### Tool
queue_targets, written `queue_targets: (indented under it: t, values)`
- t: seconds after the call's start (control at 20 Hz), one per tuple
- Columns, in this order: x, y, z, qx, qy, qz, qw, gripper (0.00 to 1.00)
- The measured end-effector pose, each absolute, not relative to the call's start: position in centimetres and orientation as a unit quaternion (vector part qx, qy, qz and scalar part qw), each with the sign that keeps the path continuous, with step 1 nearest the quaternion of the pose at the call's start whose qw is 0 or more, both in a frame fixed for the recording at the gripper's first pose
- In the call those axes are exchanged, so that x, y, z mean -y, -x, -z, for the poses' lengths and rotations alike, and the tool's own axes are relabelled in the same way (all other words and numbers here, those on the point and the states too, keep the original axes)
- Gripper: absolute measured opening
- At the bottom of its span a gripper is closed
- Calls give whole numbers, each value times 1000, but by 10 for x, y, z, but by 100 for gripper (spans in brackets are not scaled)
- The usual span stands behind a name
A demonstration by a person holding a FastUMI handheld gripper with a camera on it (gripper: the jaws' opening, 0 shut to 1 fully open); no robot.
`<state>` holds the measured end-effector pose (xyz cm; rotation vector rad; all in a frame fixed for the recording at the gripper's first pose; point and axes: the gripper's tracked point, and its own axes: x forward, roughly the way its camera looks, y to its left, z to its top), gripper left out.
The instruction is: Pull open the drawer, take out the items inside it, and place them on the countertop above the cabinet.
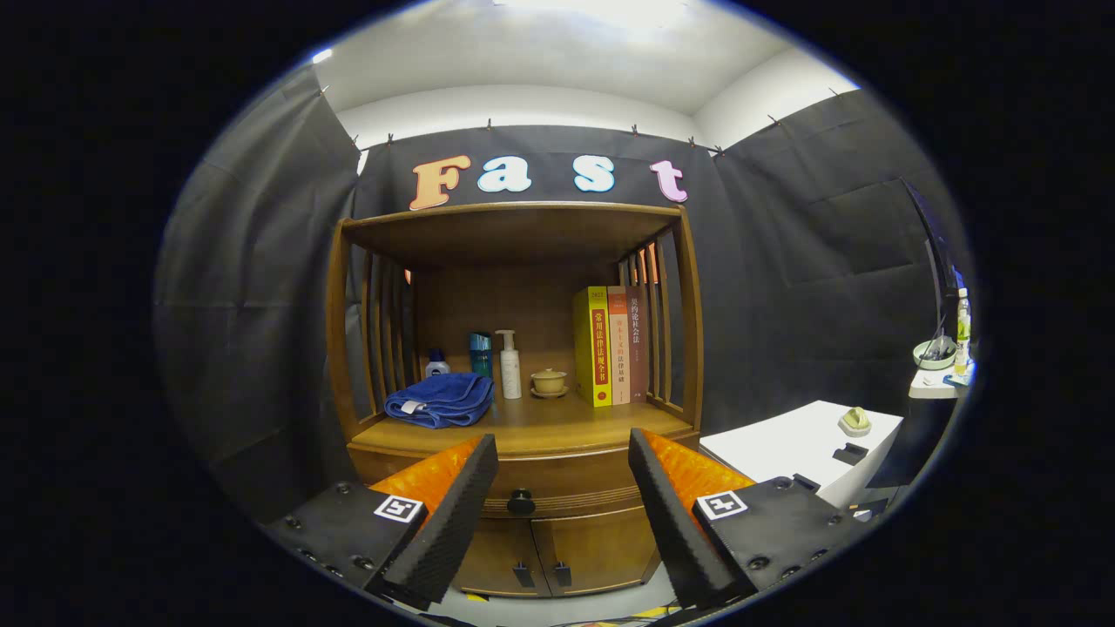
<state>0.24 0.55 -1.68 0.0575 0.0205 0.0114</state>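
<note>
A wooden cabinet stands ahead of me, its drawer (566,488) closed under the countertop (540,431). The drawer's dark round knob (521,502) sits in the gap between my fingers, some way beyond them. My gripper (562,453) is open, with nothing held, and is apart from the cabinet. On the countertop lie a folded blue towel (440,401), a white pump bottle (510,364), a teal bottle (480,353), a small white bottle (436,362), a small lidded cup on a saucer (549,381) and three upright books (610,347). What is in the drawer is hidden.
Two lower cabinet doors (544,557) with dark handles sit under the drawer. A white table (793,453) with small objects stands to the cabinet's right. Farther right is a shelf with a bowl (934,353) and a bottle (962,322).
</note>
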Motion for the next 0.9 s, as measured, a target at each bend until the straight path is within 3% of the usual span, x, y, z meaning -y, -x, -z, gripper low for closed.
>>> queue_targets:
  t: [0.55,0.9]
  values:
    - [-31,-36,64,-12,-45,-42,998,99]
    - [-67,-102,114,6,-2,-73,997,99]
